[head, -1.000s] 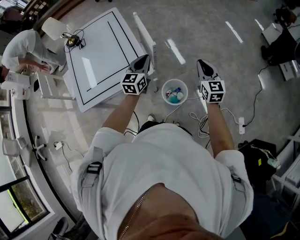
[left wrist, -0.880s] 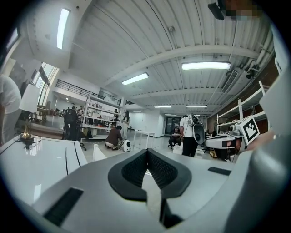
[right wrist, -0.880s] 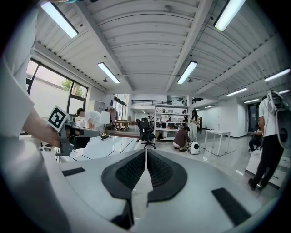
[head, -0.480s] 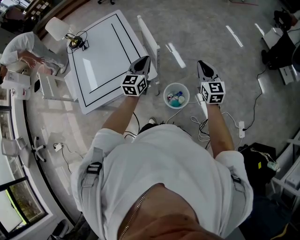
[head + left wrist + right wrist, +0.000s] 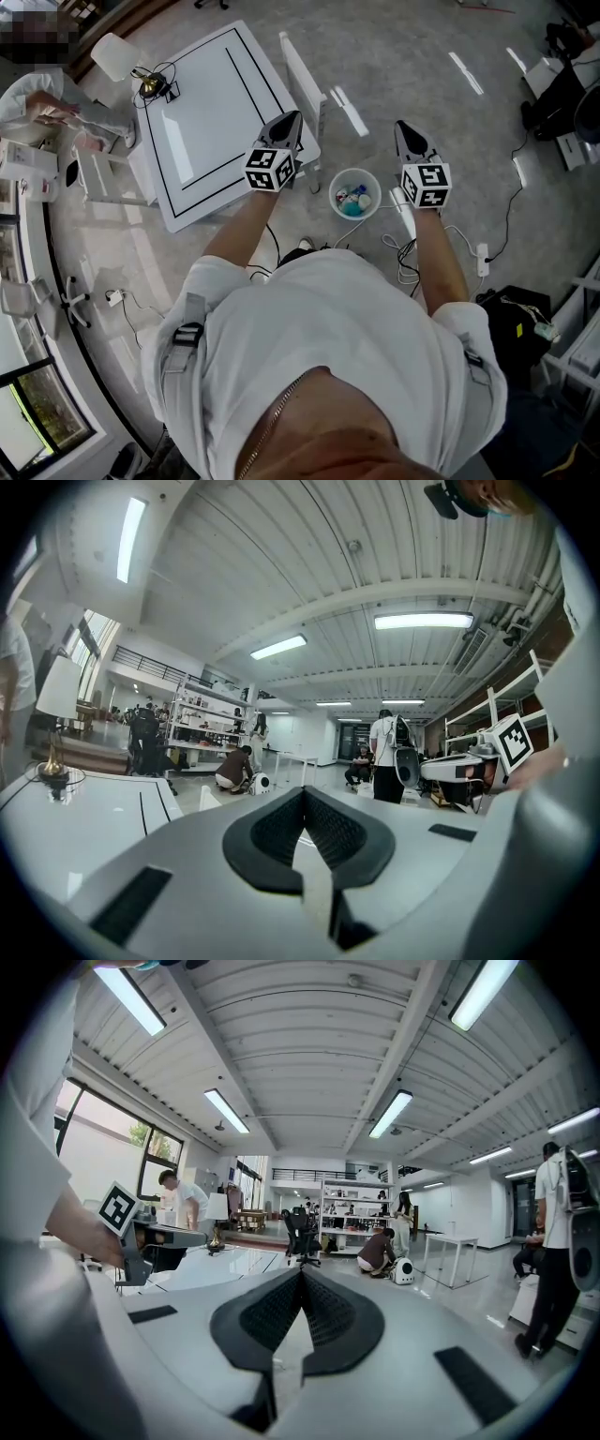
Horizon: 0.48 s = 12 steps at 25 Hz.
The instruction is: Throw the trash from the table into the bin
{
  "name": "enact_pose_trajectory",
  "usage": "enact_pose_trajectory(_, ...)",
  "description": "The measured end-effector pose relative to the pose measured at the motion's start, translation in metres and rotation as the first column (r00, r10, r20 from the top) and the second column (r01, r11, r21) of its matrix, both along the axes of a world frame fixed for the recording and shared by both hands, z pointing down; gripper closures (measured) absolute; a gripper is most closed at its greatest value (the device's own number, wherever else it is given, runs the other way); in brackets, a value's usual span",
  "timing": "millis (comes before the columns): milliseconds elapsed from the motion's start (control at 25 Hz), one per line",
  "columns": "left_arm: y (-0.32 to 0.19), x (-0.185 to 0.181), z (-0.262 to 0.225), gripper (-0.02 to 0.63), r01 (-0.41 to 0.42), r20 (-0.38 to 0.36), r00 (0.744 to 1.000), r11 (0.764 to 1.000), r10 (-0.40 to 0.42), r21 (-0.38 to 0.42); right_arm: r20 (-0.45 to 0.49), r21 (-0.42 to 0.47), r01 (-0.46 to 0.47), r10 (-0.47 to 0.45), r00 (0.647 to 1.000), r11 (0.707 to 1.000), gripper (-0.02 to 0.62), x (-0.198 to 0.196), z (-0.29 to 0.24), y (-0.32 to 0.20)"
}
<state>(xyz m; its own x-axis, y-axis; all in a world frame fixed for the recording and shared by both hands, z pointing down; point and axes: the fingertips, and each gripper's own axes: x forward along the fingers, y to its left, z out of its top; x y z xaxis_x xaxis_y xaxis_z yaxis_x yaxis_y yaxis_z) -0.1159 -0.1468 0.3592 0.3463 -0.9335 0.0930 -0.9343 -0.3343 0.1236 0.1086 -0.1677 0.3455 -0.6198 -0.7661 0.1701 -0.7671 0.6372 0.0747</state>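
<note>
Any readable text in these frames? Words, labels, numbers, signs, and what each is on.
No legible words or numbers in any view.
left gripper's marker cube: black-and-white square patterns only, no letters.
right gripper's marker cube: the same, patterns only.
trash in the bin: any print is too small to read.
table: a black outline, no text.

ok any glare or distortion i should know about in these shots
Head view: bright streaks of glare on the table and the floor. Left gripper view and right gripper view: heavy fisheye bending, dark rounded corners, ceiling lights blown out white.
</note>
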Motion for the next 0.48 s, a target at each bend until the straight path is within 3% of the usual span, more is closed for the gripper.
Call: enact_pose_trajectory(480,-0.007,-0.031,-0.01,0.595,-0.013,-0.003,1.0,1.0,0.013,0.026,0.015,-0.008,0.012,-0.012,1.0,1.0,0.594,-0.035,-0.008,-0.009)
